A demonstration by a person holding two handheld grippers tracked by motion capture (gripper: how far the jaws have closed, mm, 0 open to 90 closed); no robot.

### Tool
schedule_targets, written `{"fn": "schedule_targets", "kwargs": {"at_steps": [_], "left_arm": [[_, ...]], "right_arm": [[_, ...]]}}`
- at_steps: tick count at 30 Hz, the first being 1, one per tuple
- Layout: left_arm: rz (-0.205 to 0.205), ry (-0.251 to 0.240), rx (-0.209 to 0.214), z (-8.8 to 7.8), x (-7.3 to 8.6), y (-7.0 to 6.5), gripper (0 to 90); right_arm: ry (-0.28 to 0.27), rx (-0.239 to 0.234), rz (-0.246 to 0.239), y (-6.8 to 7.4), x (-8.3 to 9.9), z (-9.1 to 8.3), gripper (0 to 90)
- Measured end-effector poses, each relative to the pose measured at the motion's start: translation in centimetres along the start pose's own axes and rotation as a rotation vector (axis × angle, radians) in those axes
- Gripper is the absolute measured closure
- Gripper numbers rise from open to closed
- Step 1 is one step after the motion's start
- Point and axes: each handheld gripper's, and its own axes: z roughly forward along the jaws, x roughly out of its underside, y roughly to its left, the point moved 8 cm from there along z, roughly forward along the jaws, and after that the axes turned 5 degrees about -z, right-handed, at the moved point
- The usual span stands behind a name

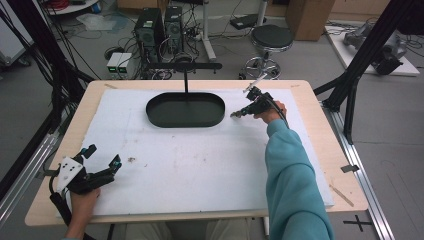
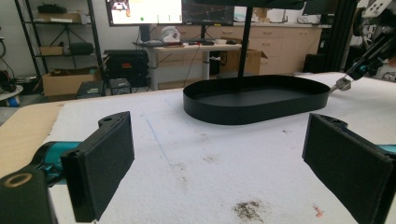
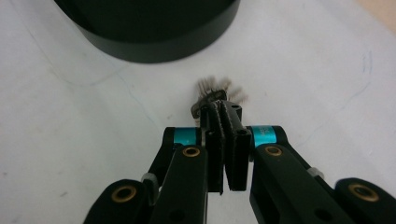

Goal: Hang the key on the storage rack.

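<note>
Beside the black tray (image 1: 185, 110), the outstretched right claw (image 1: 235, 115) pinches a small brush (image 3: 215, 93); left claw (image 1: 102, 158) gapes wide.

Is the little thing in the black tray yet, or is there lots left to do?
Not yet. Done: the right tool is shut on a small clip-like thing, too blurred to name. In hand: it is held low over the white mat, just beside the black tray. Left: probably putting it inside. The left tool is open near the table's front.
</note>
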Motion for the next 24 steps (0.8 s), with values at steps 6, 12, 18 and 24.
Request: {"fn": "schedule_targets", "kwargs": {"at_steps": [6,12,18,24], "left_arm": [[0.001,-0.002,-0.001,0.0,0.0,0.0,9.4],[0.004,-0.002,-0.002,0.0,0.0,0.0,9.4],[0.002,-0.003,-0.001,0.0,0.0,0.0,9.4],[0.002,-0.002,0.0,0.0,0.0,0.0,9.4]], "right_arm": [[-0.099,-0.023,-0.003,0.6,-1.3,-1.6,88.7],[-0.201,-0.04,0.031,0.8,-2.3,-3.2,88.7],[-0.331,-0.063,0.048,1.0,-3.5,-4.6,88.7],[-0.378,-0.083,0.056,1.3,-5.0,-5.8,88.6]]}}
